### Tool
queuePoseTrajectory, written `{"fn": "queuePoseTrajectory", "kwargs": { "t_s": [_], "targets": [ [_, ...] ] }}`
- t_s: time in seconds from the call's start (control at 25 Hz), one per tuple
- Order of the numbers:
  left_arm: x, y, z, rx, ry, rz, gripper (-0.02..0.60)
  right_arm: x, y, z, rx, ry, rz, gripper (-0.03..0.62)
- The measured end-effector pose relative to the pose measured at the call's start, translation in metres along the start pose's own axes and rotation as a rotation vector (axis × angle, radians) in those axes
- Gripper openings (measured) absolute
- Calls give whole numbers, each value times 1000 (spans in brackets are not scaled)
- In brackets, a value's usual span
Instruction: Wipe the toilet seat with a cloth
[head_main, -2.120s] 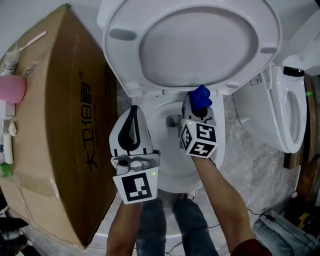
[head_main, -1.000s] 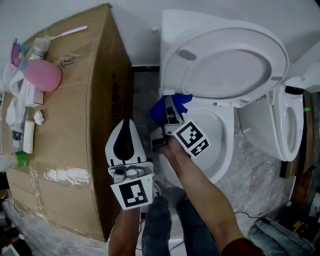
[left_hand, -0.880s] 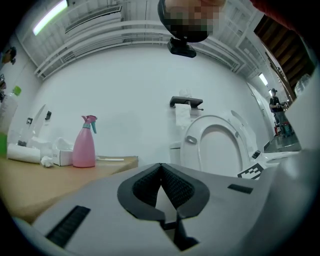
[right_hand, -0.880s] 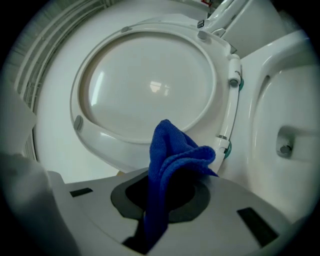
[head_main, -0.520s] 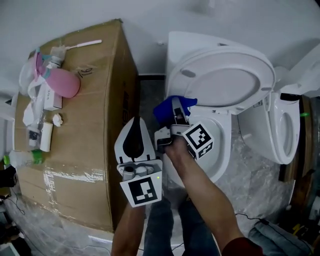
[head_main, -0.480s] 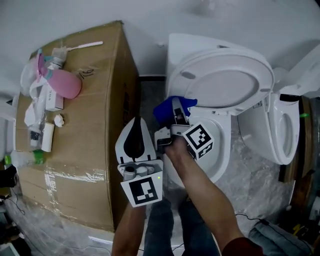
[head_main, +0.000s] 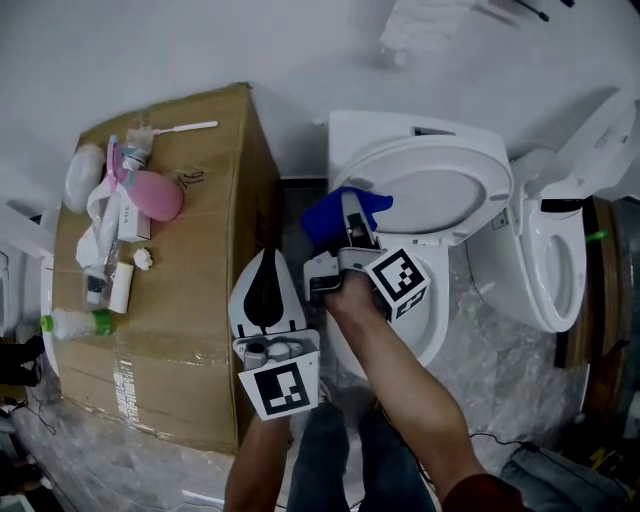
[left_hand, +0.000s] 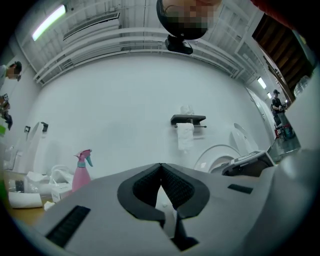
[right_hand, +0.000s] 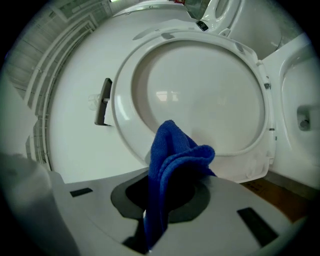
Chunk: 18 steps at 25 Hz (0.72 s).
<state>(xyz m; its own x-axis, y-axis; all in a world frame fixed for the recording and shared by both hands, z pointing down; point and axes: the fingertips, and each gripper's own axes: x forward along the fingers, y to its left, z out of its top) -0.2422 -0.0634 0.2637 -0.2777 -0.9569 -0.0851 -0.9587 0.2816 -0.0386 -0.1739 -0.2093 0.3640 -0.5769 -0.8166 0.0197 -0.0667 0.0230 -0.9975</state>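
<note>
Altogether there are two toilets (head_main: 440, 190), one cloth (head_main: 325, 215), one box (head_main: 190, 330).

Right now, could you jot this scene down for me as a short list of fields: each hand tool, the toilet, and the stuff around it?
left gripper: jaws shut, nothing between them
right gripper: shut on blue cloth, pointing at the raised lid
toilet: lid tilted up, bowl open
cardboard box: beside the toilet, pink spray bottle and small toiletries on top
second toilet: on the other side, lid up
</note>
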Motion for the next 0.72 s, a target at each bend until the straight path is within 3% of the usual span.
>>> {"fn": "queuePoseTrajectory", "kwargs": {
  "t_s": [0.16,0.32,0.4,0.6,0.72],
  "targets": [
    [2,-6,24,-9,-23,-1,15,-2,21,7,29,13,-34,60],
    [0,-11,37,-11,-35,-14,15,-7,44,6,-135,61,0,60],
    [0,-13,41,-10,-37,-17,15,-5,58,7,-310,93,17,60],
    [2,-22,47,-15,-44,-25,15,-4,93,10,-937,164,78,60],
    [5,-32,49,-18,-43,-36,15,-3,101,21,-1176,175,77,59]
  ]
}}
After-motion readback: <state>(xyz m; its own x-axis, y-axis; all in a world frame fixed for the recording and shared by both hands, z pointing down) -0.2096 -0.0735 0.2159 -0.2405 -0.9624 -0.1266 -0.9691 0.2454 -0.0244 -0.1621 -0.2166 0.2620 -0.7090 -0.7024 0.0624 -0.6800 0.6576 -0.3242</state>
